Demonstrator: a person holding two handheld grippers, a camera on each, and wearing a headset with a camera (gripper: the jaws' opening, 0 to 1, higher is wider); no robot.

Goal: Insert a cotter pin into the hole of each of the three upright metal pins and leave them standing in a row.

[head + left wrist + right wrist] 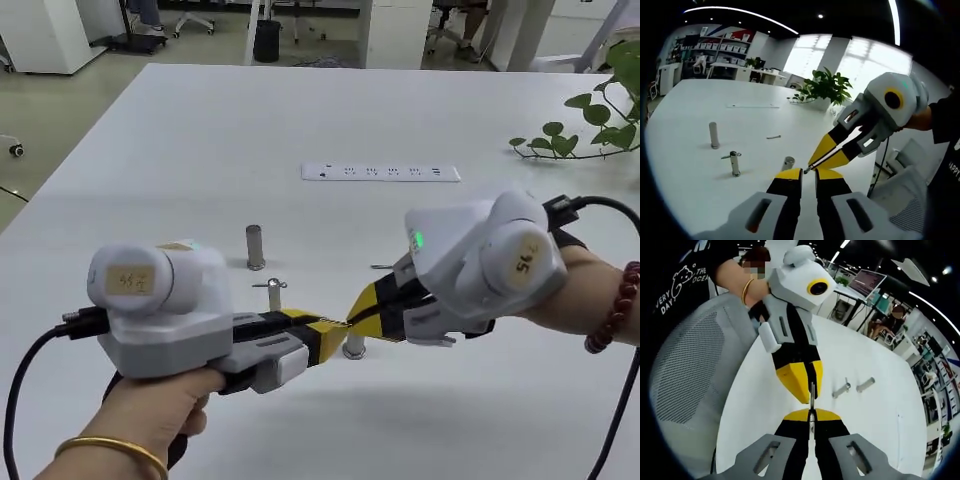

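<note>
Progress is judged at one pin of three. Taken as the landmark, the middle metal pin point(272, 296) is seen upright with a fitted cotter pin point(268, 285) already through its head. Just beyond it the far metal pin point(254, 247) stands bare. To its near right the near metal pin point(353, 347) is bare too, so the row is kept but two holes are left to fill. To the right of the middle metal pin a spare cotter pin point(381, 266) lies flat on the table point(200, 130). Also to its right, above the near metal pin, the held cotter pin point(811, 399) is clamped between the closed jaws of the right gripper point(811, 414). Its free end is met by the left gripper point(808, 172), whose jaws are parted by a narrow gap. No grip is shown there.
</note>
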